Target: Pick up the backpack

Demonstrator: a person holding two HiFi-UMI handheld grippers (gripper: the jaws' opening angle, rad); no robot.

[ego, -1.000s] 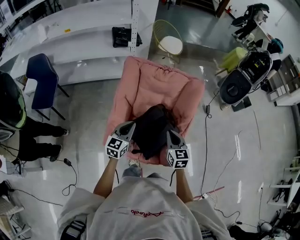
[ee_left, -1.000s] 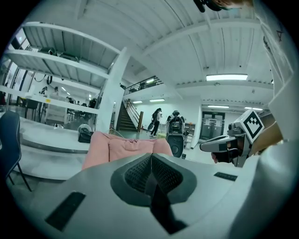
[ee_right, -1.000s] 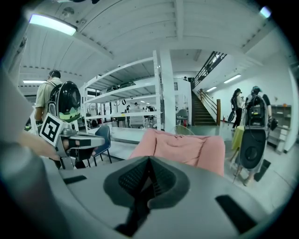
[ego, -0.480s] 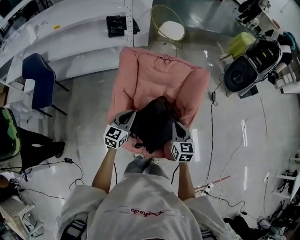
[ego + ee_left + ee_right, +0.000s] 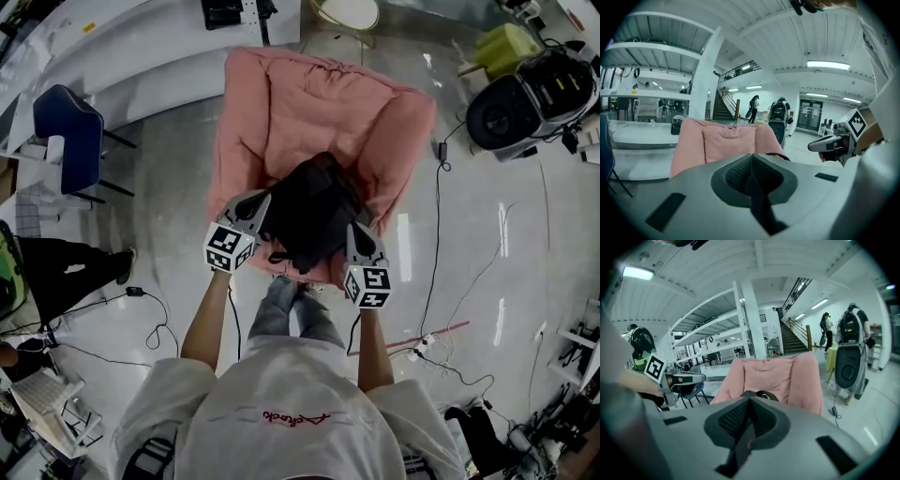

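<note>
Two grippers are in your hands, and both have their jaws pressed fully together with nothing caught between them.

Head view: your left gripper [image 5: 255, 204] sits at the left flank of the black backpack [image 5: 314, 214], and your right gripper [image 5: 356, 234] sits at its right flank. Whether either tip touches the fabric cannot be told. The backpack lies on the seat of the pink armchair [image 5: 319, 103], toward the front edge, just ahead of your legs. A blue chair [image 5: 64, 131] stands well apart at the left, near the white shelving [image 5: 141, 56].

Left gripper view: the left gripper [image 5: 752, 159] shows its ribbed pads meeting along one seam, empty. Only a sliver of the backpack [image 5: 780, 156] rises above the jaw housing, with the pink armchair [image 5: 726, 140] behind it. The right gripper [image 5: 829, 144] shows at the right.

Right gripper view: the right gripper [image 5: 749, 401] is likewise closed and empty. The top of the backpack [image 5: 761, 394] peeks over the housing against the pink armchair [image 5: 787, 376]. The left gripper [image 5: 682, 378] shows at the left.
</note>
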